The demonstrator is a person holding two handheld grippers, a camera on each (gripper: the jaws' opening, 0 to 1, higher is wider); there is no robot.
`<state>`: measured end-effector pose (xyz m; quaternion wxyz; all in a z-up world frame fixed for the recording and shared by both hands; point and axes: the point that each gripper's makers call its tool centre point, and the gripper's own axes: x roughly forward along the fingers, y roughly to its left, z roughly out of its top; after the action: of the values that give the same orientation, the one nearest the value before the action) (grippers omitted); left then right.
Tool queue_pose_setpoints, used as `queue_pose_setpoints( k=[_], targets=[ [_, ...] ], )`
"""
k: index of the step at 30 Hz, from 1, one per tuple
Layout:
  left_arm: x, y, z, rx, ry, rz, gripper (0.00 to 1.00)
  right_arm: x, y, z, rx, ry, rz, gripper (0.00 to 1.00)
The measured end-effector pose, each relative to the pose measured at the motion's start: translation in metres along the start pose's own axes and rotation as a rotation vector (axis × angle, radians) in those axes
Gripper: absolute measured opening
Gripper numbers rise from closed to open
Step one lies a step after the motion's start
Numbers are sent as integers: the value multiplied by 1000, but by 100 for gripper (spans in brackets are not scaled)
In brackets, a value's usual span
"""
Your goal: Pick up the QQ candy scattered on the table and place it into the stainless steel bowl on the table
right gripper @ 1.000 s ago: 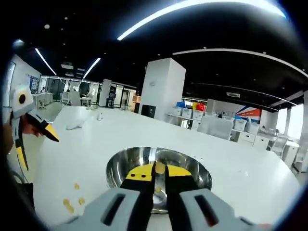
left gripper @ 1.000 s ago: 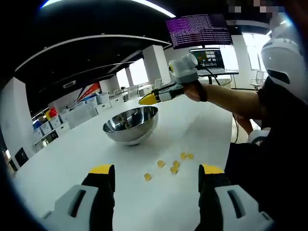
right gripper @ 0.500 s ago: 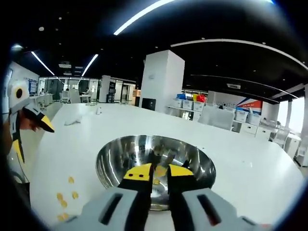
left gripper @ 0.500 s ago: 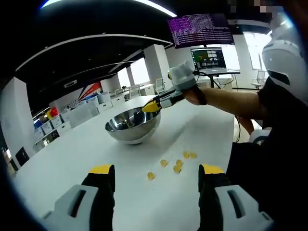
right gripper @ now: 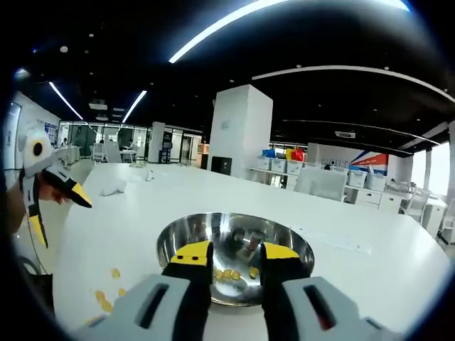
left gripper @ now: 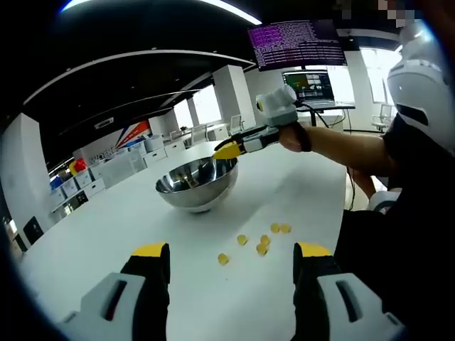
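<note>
While the right gripper (right gripper: 237, 254) hangs over the near rim of the stainless steel bowl (right gripper: 234, 252), its yellow-tipped jaws stand spread with nothing between them — several yellow QQ candy pieces (right gripper: 233, 274) lie on the bowl's floor directly beyond the tips. From the left gripper view, the same bowl (left gripper: 197, 183) sits on the white surface (left gripper: 92, 234), and the right gripper (left gripper: 229, 148) shows at the bowl's far-right rim, held by a person's hand (left gripper: 290, 133).

A loose cluster of candies (left gripper: 257, 240) lies scattered on the surface in front of the bowl, on the side nearest the left gripper (left gripper: 231, 254), whose jaws are also spread and empty, poised well short of the cluster. In the right gripper view those scattered pieces (right gripper: 106, 298) appear left of the bowl.

The drop looks complete, so the step in hand is likely the return for another piece. Doing it well means lifting clear of the bowl's rim before swinging toward the cluster, choosing a piece at the edge rather than the middle, and bringing the jaws down to straddle one candy squarely — the pieces are small, so a slow close should keep it from squirting sideways.
</note>
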<state>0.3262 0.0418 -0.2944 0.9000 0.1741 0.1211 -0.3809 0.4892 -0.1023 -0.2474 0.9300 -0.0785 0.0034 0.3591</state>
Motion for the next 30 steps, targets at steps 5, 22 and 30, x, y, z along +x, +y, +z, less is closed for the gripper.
queue_pose_setpoints(
  k=[5, 22, 30],
  targets=[
    [2, -1, 1, 4, 2, -5, 70, -23, 10, 34, -35, -68, 21, 23],
    [8, -10, 10, 19, -6, -25, 70, -84, 66, 87, -66, -177, 143, 23],
    [8, -12, 11, 22, -8, -27, 70, -88, 76, 58, -98, -113, 136, 23]
  ],
)
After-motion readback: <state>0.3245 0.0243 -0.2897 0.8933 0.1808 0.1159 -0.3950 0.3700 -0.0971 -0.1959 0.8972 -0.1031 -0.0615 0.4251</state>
